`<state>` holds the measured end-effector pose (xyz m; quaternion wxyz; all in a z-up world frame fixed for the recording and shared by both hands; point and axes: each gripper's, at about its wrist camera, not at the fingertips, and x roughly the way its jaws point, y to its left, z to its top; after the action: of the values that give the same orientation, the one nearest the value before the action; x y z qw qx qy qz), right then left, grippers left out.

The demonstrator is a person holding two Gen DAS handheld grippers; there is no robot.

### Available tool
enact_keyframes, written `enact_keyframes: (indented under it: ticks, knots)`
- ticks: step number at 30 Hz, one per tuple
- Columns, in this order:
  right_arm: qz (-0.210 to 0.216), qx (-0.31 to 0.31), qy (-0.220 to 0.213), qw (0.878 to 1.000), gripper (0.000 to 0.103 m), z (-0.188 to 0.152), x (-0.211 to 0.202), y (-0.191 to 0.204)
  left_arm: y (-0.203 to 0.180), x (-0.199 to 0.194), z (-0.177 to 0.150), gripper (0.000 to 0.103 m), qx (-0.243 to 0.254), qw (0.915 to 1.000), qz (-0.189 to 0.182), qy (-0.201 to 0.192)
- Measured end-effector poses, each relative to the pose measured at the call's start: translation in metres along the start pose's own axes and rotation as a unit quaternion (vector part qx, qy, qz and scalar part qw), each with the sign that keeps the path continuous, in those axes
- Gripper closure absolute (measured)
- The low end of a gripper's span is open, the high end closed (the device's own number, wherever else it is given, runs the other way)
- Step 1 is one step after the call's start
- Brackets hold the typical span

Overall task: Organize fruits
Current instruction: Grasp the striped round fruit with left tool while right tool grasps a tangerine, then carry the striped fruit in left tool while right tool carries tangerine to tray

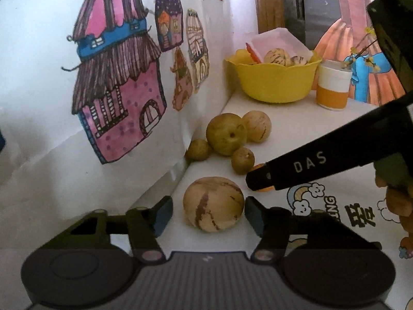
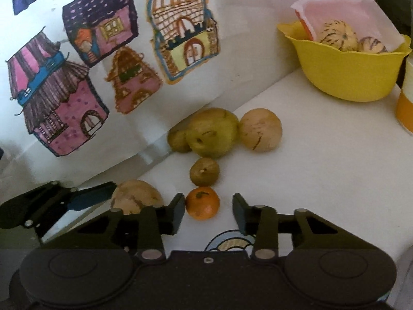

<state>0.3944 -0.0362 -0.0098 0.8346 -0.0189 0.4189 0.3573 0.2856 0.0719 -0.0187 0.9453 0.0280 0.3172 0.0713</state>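
White table (image 2: pixel 322 170) against wall with house drawings (image 2: pixel 64 98). Yellow bowl (image 2: pixel 346 77) at far edge, near wall – already holds white tray (image 2: pixel 361 13) and 2 striped fruits (image 2: pixel 335 36). Left on table: 6 loose fruits along wall edge – striped melon (image 1: pixel 213 204), green pear (image 1: pixel 225 133), tan melon (image 1: pixel 257 126), 2 small brown fruits (image 1: pixel 242 160), tangerine (image 2: pixel 202 202). Left gripper (image 1: pixel 207 213) wide open, straddling striped melon, not clamped. Right gripper (image 2: pixel 208 210) wide open around tangerine, holding nothing. Judgement: sorting well short of half done.
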Motion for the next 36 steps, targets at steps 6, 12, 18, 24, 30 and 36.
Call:
enact_keyframes:
  ticks: [6,12,18,24,30,36]
  knots:
    - [0.005,-0.002,-0.002,1.0,0.073,-0.001,0.003,0.004,-0.002,0.001,0.0,0.048,0.004,1.0,-0.005,0.0]
    - [-0.001,0.009,0.004,1.0,0.073,-0.007,-0.008,0.002,-0.003,-0.004,-0.001,0.049,0.003,0.9999,-0.014,0.005]
    - [-0.006,0.005,0.013,1.0,0.073,-0.026,-0.038,-0.003,-0.012,-0.019,-0.006,0.049,0.007,0.9992,-0.038,0.013]
    - [-0.004,0.015,-0.003,1.0,0.073,-0.054,-0.078,-0.01,-0.026,-0.044,-0.014,0.049,0.022,0.9982,-0.056,0.007]
    - [-0.031,0.001,-0.05,0.998,0.073,-0.09,-0.135,-0.009,-0.046,-0.073,-0.018,0.049,0.03,0.996,-0.084,-0.005]
    - [-0.053,0.003,-0.085,0.995,0.073,-0.124,-0.183,-0.013,-0.082,-0.099,-0.019,0.049,0.039,0.9912,-0.126,-0.017]
